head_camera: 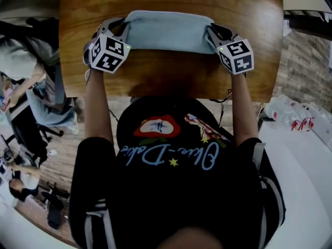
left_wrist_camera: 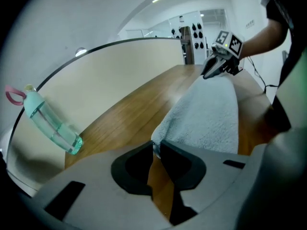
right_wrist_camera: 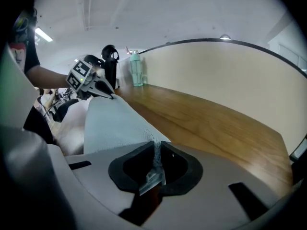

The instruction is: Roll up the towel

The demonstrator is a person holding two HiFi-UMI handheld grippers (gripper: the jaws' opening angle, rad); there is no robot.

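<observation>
Towel (head_camera: 163, 31), pale blue and one in number, stretches crosswise over the far half of the one wooden table (head_camera: 171, 79), each short end taken by one of the two grippers; from the head view the left gripper (head_camera: 124, 29) meets its left end and the right gripper (head_camera: 210, 33) its right end, each carrying one marker cube (head_camera: 108, 52), so two cubes in all; that view alone shows the person's two bare forearms and dark printed shirt, but not how the jaws stand. The left gripper view does: the black pads are drawn narrow, pinching a corner of the cloth, the wood showing beneath; the right gripper view shows its own pads closed likewise on a thin fold of the same cloth. Only these two views bring in the single pale green bottle (left_wrist_camera: 52, 123) with a pink loop at its cap, standing at the table's end near the curved beige panel (left_wrist_camera: 120, 75); each also catches the opposite gripper at the far end of the cloth.
</observation>
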